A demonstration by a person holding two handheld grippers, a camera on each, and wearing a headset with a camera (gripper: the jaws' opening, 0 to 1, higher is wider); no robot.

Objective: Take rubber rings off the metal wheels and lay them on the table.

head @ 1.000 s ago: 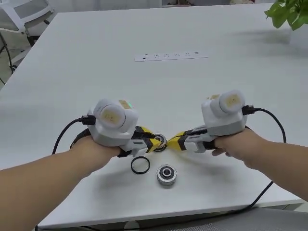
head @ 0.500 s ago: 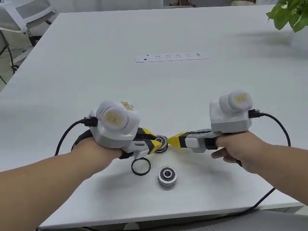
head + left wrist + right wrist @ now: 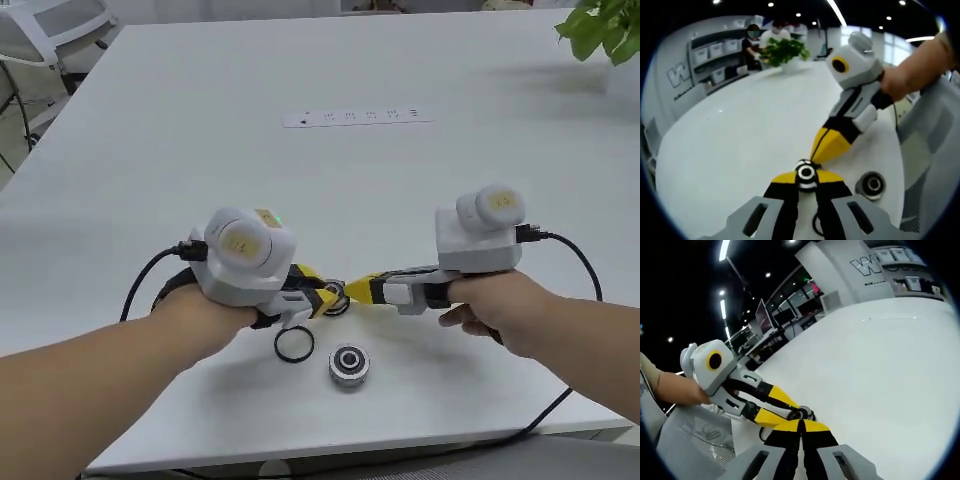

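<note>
Wheel (image 3: 806,172) clamped in my left gripper (image 3: 318,299), with the right gripper (image 3: 360,291) nosed right up to it.

My left jaws are closed snug on the wheel, one yellow tip on each side. It's being held near the front edge of the table (image 3: 300,190) and has a dark band round the outside. My right jaws are pressed together with barely a slit between them, and the tip is touching the wheel's edge. Can't tell if it's actually pinching any rubber. One loose black ring (image 3: 293,344) is lying flat on the table just under my left gripper. A second wheel (image 3: 349,363) sits flat right beside it, a bit nearer to me. Further back there's a power strip (image 3: 358,117), and a plant (image 3: 600,25) in the far corner.
</note>
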